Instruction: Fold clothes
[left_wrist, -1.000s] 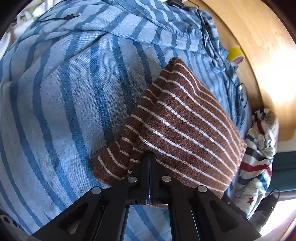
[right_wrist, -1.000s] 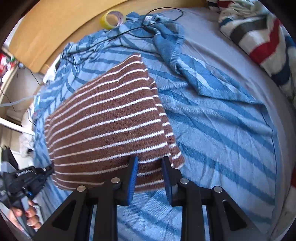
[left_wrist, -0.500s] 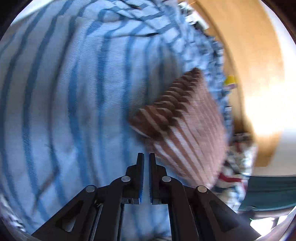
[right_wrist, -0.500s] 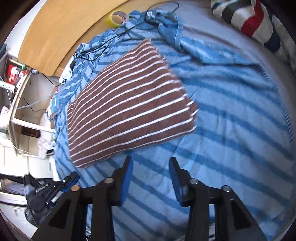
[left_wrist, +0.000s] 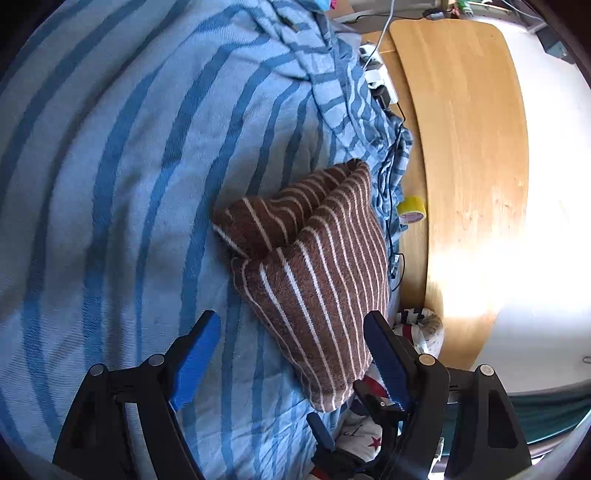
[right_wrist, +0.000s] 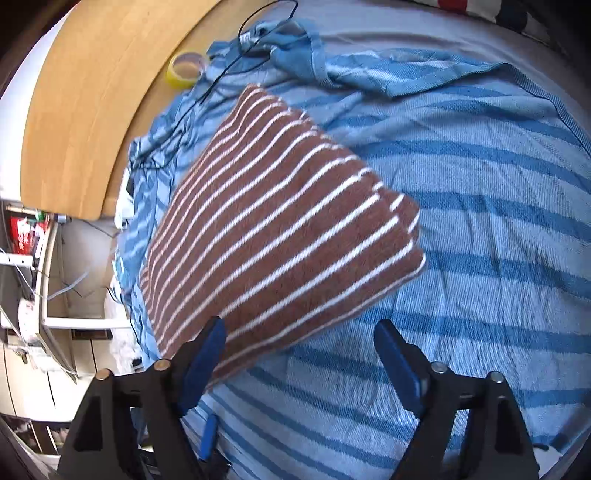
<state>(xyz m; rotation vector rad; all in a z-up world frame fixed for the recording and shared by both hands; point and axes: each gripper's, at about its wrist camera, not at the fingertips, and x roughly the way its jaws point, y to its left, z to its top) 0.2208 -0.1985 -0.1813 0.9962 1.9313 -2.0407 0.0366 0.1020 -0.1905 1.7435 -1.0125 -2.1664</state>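
Both my grippers stand released and their jaws are opening at this moment. The left gripper (left_wrist: 291, 356) has the near corner of the brown striped garment (left_wrist: 317, 280) showing between its blue pads, but the pads do not press on it; the right gripper (right_wrist: 301, 363) has only the garment's lower edge close by its left pad, and nothing is pinched. I judge the fold as set down: the garment (right_wrist: 273, 229) lies on its own weight as a thick, roughly rectangular bundle on the blue striped blanket (left_wrist: 110, 184) of the bed, close to the wooden headboard (left_wrist: 465, 147). It sits beside the rumpled blanket edge, where a black cable (right_wrist: 229, 66) and a yellow tape roll (right_wrist: 184, 70) lie. Appearance: dark brown knit with thin white stripes, soft pile, several layers stacked. In the left wrist view the far end looks puffed, with one layer turned up into a loose lip, so the stack is not quite flat. The right wrist view is slightly blurred, so finer edge alignment is hard to read.
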